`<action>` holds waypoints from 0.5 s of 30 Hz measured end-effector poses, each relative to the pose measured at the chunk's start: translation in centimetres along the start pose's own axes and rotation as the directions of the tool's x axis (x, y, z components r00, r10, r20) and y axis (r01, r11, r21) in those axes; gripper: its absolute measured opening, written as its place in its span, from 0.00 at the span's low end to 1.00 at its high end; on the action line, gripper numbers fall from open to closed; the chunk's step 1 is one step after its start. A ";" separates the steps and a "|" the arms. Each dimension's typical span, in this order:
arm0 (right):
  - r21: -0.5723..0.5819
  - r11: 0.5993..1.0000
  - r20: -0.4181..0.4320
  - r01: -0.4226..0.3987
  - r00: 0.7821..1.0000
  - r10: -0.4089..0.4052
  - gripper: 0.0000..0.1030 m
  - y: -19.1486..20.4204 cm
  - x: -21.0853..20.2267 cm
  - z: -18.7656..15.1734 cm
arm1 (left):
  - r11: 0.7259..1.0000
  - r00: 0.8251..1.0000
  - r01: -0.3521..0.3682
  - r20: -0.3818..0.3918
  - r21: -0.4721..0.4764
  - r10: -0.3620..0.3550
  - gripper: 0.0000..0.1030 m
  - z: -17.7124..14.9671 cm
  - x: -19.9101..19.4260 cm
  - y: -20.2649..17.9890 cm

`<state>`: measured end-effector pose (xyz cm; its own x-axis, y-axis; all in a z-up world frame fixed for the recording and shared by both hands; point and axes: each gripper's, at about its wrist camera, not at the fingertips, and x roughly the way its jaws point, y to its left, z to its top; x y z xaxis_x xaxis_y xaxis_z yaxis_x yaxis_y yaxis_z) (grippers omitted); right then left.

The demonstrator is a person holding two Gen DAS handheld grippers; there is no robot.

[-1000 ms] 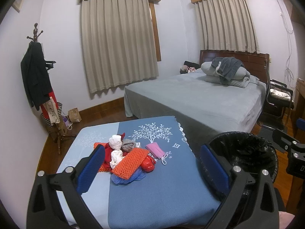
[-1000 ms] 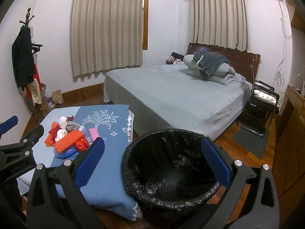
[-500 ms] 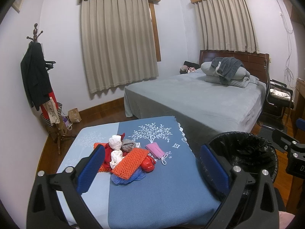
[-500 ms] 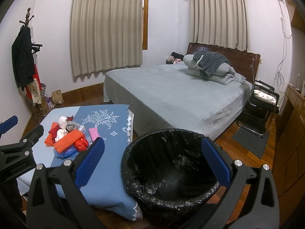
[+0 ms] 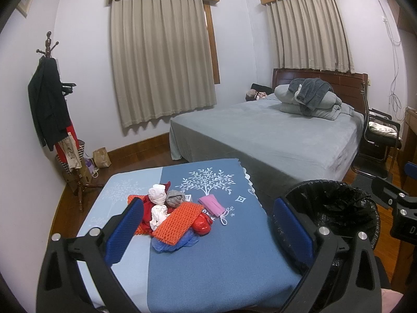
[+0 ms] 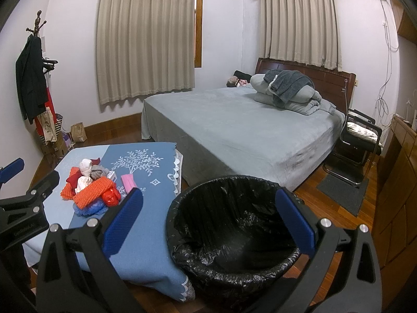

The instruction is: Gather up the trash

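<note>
Trash pile (image 5: 174, 219) sits on the blue tablecloth (image 5: 221, 255), toward its far-left part — orange foam netting (image 5: 179, 221), white wads, a red wrapper, blue plastic beneath; a pink face mask (image 5: 212, 204) lies just beside it. We see the black-lined bin (image 6: 234, 224) on the floor off the cloth's right edge. Left gripper (image 5: 208, 229) hangs over the cloth's near edge, fingers wide apart, holding nothing. Right gripper (image 6: 208, 219) — also spread, unloaded — hangs above the bin.

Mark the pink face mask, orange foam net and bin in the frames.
pink face mask (image 5: 212, 204), left wrist view, pleated middle.
orange foam net (image 5: 177, 221), left wrist view, mesh centre.
bin (image 6: 234, 182), right wrist view, far rim of liner.
</note>
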<state>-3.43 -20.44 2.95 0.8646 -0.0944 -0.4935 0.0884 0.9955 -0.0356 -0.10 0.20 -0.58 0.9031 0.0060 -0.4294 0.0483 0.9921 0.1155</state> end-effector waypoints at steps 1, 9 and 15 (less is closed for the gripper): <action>0.000 1.000 0.000 0.000 1.000 0.000 0.96 0.0 0.0 0.0 | 1.000 1.000 0.000 -0.001 0.000 0.000 0.95 0.1 0.0 0.0; 0.001 1.000 -0.001 0.000 1.000 0.000 0.96 0.0 0.0 0.0 | 1.000 1.000 0.000 -0.001 -0.001 0.000 0.95 0.0 0.0 0.0; 0.001 1.000 -0.002 0.000 1.000 0.000 0.96 -0.1 0.1 -0.1 | 1.000 1.000 0.000 -0.001 0.000 0.000 0.95 0.1 0.0 0.0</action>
<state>-3.39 -20.51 2.86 0.8637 -0.0944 -0.4950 0.0890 0.9954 -0.0345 -0.09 0.17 -0.52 0.9026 0.0060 -0.4304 0.0484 0.9921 0.1153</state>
